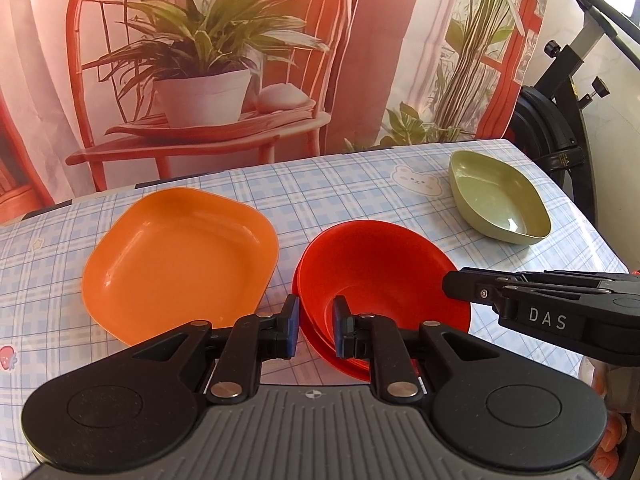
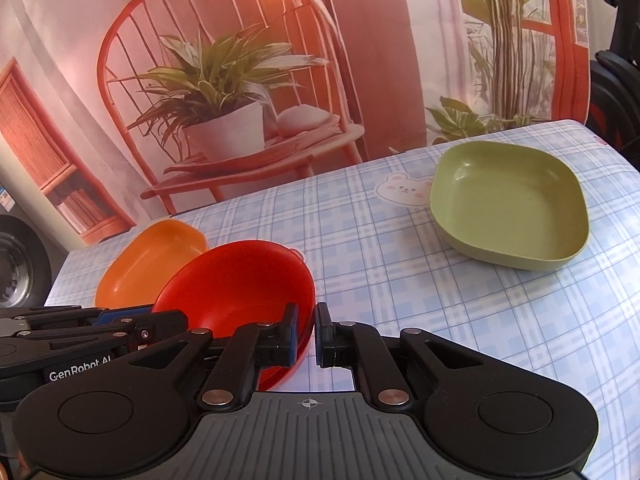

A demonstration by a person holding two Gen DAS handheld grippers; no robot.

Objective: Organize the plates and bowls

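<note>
A red bowl (image 1: 380, 276) sits nested in a second red bowl (image 1: 340, 364) near the table's front middle. My left gripper (image 1: 316, 328) straddles the near-left rim of the stack, one finger outside and one inside, with a gap still showing. My right gripper (image 2: 306, 334) straddles the stack's right rim (image 2: 240, 284) the same way; it shows in the left wrist view (image 1: 460, 286) at the right rim. An orange square plate (image 1: 180, 256) lies left of the bowls. A green square plate (image 2: 508, 204) lies at the far right.
The table has a blue checked cloth (image 1: 340, 184) with a bear print (image 2: 404, 188). A printed backdrop of a chair and plant hangs behind the table. Black exercise equipment (image 1: 560, 112) stands past the table's right edge.
</note>
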